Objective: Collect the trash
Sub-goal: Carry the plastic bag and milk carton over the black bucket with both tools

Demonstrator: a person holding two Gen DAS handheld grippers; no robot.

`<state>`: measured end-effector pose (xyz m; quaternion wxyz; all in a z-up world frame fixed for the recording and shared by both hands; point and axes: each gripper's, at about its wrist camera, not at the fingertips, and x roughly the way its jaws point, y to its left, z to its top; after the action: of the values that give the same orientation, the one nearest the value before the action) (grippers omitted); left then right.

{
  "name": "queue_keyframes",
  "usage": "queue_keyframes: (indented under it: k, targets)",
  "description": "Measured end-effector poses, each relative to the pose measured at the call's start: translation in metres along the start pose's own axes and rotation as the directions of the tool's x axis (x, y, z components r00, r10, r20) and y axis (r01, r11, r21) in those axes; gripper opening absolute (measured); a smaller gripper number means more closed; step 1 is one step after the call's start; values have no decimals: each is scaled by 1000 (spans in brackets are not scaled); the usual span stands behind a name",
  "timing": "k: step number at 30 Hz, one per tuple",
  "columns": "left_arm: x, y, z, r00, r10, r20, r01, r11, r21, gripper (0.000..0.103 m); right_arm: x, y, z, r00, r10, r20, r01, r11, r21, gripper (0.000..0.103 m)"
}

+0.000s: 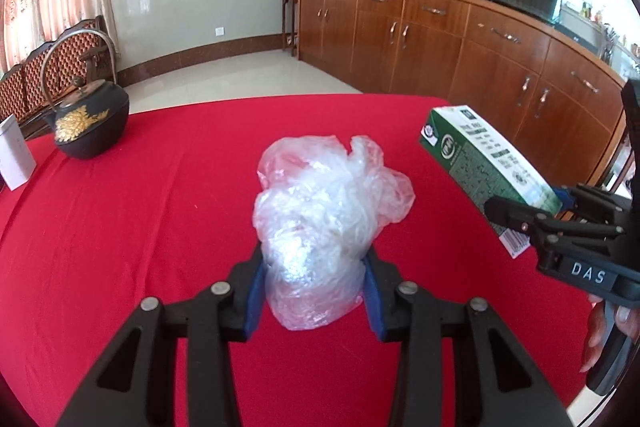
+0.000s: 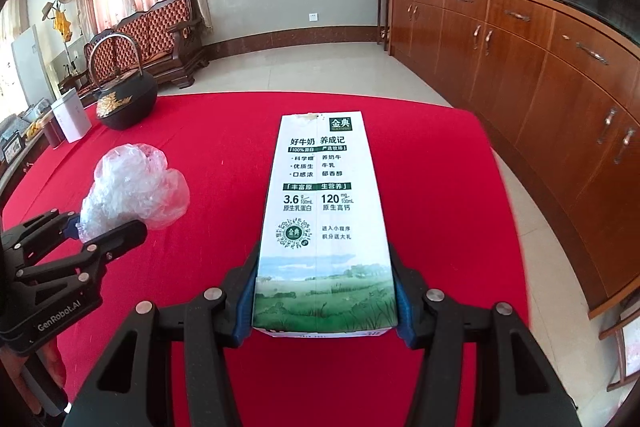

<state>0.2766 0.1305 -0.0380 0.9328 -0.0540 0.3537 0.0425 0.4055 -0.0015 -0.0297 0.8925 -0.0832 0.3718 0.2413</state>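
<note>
The left gripper was clamped on a crumpled clear plastic bag, held above the red tabletop. The soft film could have squeezed out between the blue pads and dropped. To its right, the right gripper was clamped on the near end of a milk carton; gripped so far from its middle, the carton could have tipped or twisted free.

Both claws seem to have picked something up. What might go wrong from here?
The crumpled plastic bag is soft and slippery, and the left gripper pinches only its lower end, so it may slide out. The right gripper holds the milk carton by one end, so its long free end might tip or swing against the nearby teapot.
</note>
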Motion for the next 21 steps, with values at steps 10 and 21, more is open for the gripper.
queue_keyframes:
  k: [10,21]
  targets:
    - [-55,-63,-15,997,-63,37,61,997,39,43,-107,-41,-58,997,-60,49,58,998,30,57]
    - [-89,-123,-30,980,-190,55,183,978,103,43,-218,-100,-134,981,-174,90,157,973,169,57]
